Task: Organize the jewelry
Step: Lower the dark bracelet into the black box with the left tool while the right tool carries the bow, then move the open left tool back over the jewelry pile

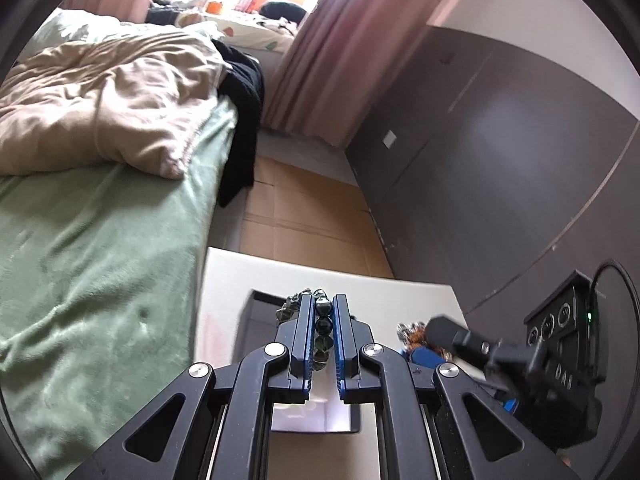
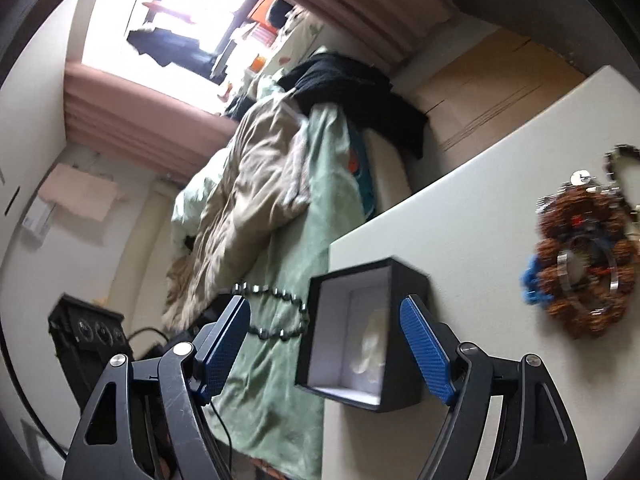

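Two grippers showed: the left gripper (image 1: 323, 312) clenched a dark bead bracelet (image 1: 322, 326), its far loop hidden behind the jaws; the right gripper (image 2: 324, 344) stood released around the black box (image 2: 404, 276). Blurred jewelry pile (image 2: 584, 264) lay on the tabletop (image 2: 480, 200) at three o'clock.

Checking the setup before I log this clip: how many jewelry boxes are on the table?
1. The open black box stands at the edge of the table next to the bed, left of the bracelet pile. Others may lie outside the views.
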`<state>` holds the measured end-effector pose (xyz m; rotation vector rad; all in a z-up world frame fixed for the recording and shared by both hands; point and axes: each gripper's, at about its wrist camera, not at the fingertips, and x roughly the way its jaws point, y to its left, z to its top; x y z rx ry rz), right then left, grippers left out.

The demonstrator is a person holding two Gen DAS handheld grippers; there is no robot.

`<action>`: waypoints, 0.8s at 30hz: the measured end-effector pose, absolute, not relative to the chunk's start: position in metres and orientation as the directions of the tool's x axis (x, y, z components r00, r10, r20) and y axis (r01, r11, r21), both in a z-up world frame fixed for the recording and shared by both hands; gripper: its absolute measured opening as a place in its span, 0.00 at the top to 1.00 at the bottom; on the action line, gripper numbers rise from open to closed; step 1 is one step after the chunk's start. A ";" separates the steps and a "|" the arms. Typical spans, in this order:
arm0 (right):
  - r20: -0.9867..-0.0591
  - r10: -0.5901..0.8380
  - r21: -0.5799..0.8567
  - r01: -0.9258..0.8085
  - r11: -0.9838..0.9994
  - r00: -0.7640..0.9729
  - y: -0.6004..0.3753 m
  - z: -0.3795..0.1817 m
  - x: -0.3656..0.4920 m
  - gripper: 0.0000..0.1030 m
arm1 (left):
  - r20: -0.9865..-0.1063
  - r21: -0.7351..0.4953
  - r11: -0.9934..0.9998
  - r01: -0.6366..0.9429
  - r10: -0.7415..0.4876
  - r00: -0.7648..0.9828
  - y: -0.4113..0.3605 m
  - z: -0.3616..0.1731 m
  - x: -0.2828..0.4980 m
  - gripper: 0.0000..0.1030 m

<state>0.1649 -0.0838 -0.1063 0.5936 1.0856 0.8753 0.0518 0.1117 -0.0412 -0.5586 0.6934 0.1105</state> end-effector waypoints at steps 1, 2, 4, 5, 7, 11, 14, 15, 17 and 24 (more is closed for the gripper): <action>-0.499 0.842 0.787 -0.299 0.540 0.206 -0.090 -0.107 0.166 0.24 | -0.635 -0.451 0.853 -0.264 -0.098 0.766 0.107 -0.042 0.053 0.92; -0.497 0.842 0.794 -0.282 0.539 0.213 -0.095 -0.108 0.168 0.24 | -0.635 -0.454 0.855 -0.251 -0.113 0.764 0.104 -0.044 0.054 0.92; -0.494 0.840 0.804 -0.251 0.539 0.222 -0.106 -0.111 0.172 0.24 | -0.654 -0.440 0.862 -0.252 -0.115 0.748 0.100 -0.047 0.058 0.92; -0.494 0.840 0.806 -0.244 0.540 0.226 -0.109 -0.111 0.172 0.24 | -0.684 -0.404 0.871 -0.281 -0.083 0.725 0.100 -0.051 0.061 0.91; -0.496 0.837 0.805 -0.238 0.543 0.234 -0.115 -0.109 0.173 0.24 | -0.719 -0.370 0.869 -0.327 -0.044 0.694 0.105 -0.057 0.064 0.90; -0.498 0.829 0.797 -0.242 0.553 0.254 -0.127 -0.102 0.173 0.24 | -0.741 -0.445 0.808 -0.385 -0.091 0.666 0.126 -0.073 0.063 0.77; -0.505 0.819 0.785 -0.248 0.567 0.273 -0.137 -0.096 0.172 0.24 | -0.729 -0.474 0.782 -0.405 -0.091 0.678 0.132 -0.074 0.058 0.40; -0.508 0.813 0.779 -0.250 0.575 0.284 -0.141 -0.093 0.172 0.24 | -0.722 -0.476 0.780 -0.407 -0.082 0.687 0.132 -0.072 0.056 0.30; -0.517 0.797 0.763 -0.255 0.594 0.312 -0.152 -0.088 0.171 0.24 | -0.710 -0.474 0.785 -0.399 -0.073 0.700 0.130 -0.067 0.055 0.25; -0.587 0.698 0.665 -0.247 0.705 0.411 -0.179 -0.074 0.168 0.24 | -0.725 -0.445 0.811 -0.380 -0.078 0.684 0.112 -0.068 0.066 0.25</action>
